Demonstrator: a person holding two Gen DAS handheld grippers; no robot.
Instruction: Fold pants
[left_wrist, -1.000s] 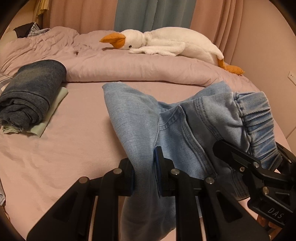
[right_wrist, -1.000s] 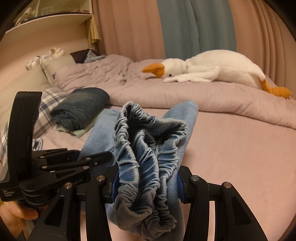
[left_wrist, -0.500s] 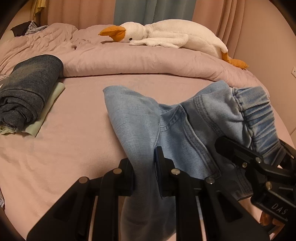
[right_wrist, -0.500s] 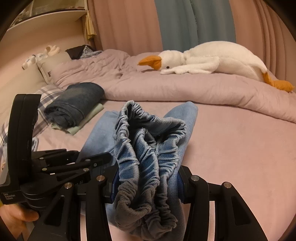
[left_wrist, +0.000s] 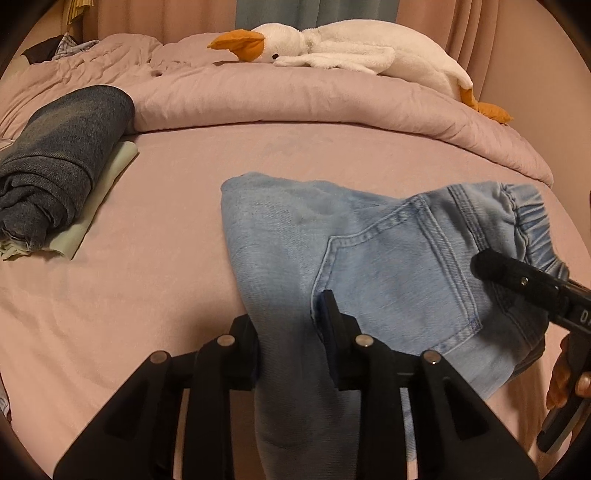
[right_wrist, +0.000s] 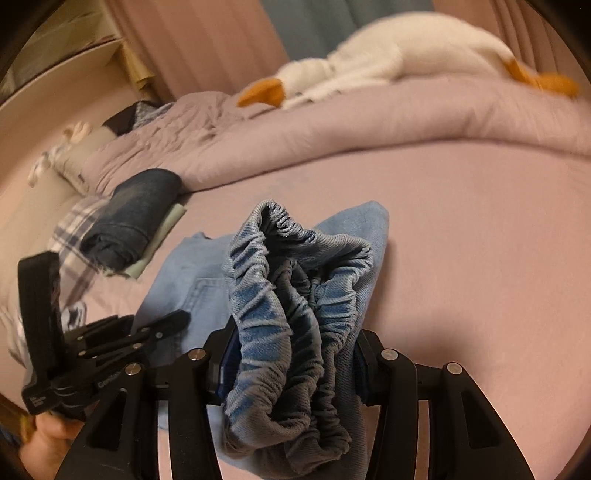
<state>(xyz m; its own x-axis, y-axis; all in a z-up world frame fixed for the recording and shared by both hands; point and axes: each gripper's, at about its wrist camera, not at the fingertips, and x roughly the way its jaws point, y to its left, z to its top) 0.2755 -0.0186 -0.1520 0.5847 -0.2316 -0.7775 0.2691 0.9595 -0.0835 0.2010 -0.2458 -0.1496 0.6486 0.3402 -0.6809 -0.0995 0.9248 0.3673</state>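
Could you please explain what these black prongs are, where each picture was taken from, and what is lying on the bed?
No robot here: a person holds a black two-finger gripper in each hand, each with its own fisheye camera looking along its fingers. One picture comes from the left gripper, whose jaws have just been opening around a fold of the light blue denim pants. The other comes from the right gripper, clamped on the pants' bunched elastic waistband. On the pink bed sheet lie folded dark denim jeans on a pale green cloth, and a white plush goose rests on the pink duvet.
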